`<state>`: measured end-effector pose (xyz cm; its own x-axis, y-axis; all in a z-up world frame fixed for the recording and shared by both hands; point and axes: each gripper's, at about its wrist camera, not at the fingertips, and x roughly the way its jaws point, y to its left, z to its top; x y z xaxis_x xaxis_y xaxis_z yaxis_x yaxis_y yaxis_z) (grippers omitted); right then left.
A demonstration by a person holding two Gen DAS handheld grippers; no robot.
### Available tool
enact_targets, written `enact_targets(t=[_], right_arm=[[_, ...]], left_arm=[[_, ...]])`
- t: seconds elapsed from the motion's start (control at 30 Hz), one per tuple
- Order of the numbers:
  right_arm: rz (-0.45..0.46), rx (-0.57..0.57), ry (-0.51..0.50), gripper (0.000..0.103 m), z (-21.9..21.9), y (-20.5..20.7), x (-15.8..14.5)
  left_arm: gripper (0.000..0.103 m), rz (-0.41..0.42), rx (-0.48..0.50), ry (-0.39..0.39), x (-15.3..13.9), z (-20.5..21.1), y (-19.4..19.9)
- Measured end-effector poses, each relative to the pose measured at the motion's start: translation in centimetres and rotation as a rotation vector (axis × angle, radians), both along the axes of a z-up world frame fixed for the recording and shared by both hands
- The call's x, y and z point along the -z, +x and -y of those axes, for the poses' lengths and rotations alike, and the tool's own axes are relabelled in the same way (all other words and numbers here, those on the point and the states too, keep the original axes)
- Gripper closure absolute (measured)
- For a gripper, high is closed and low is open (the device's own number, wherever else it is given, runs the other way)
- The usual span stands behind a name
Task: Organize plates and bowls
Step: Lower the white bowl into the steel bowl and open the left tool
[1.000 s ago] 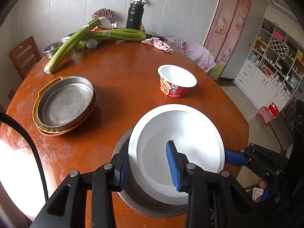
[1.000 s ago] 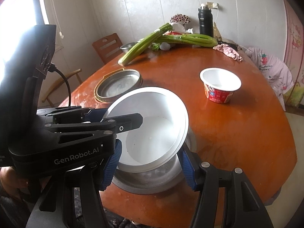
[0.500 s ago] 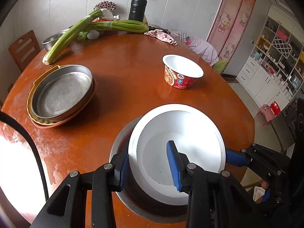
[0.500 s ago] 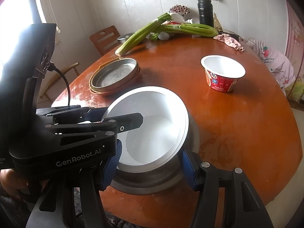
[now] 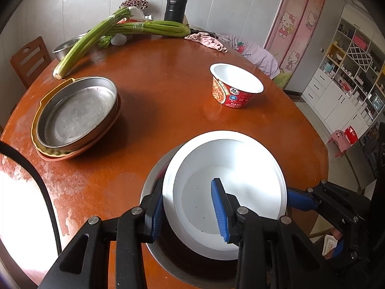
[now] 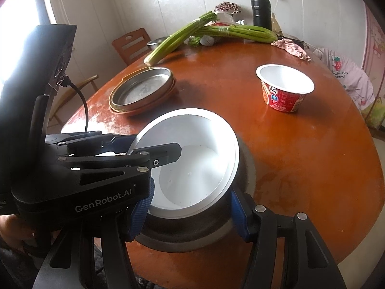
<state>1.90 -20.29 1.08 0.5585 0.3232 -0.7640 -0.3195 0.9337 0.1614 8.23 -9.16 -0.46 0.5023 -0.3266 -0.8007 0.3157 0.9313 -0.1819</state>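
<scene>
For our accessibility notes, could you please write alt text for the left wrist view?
The left tool grips the rim of a white bowl nested in a steel bowl on a round wooden table.

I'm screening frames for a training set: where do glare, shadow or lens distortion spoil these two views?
Left wrist view: blown-out window glare on the table at lower left; fisheye bends the walls; dark vignette in the corners; stacked plates cast a soft shadow to their right. Right wrist view: overexposed window at upper left; the left tongs block the white bowl; both views sharp.
</scene>
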Motion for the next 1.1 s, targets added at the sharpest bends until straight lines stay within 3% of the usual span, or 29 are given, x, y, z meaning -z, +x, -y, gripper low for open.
enact_targets(t=[0.8,1.1], right_arm=[[0.012,0.016,0.021,0.04,0.6,-0.4,-0.6],[0.028,0.029,0.03,0.041,0.9,-0.6,-1.1]], left_arm=[[0.063,0.033,-0.014,-0.009,-1.2,-0.6,-0.9],[0.057,0.063,-0.022,-0.005,-2.1,-1.0,-1.4]])
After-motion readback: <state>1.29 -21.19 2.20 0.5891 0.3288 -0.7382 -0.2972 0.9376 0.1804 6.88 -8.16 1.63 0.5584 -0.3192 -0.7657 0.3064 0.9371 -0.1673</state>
